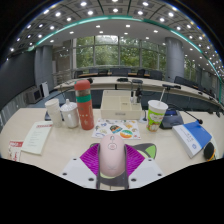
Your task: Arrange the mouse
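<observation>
Gripper (pixel 112 165) held level over near table (pixel 60 150) edge, pointing across the room. Fingers closed on white mouse (pixel 112 158), purple pads (pixel 92 160) pressing both sides; mouse front end hidden low between fingers. Beyond: red bottle (pixel 84 104), green-patterned cup (pixel 156 115), white cup (pixel 53 108), sticker sheet (pixel 120 128). Blue notebook (pixel 193 139) partly cut off; dark object at its far corner unidentifiable.

Bare table (pixel 60 150) left of tool (pixel 112 166); bottle (pixel 84 104), cup (pixel 156 115) beyond.
</observation>
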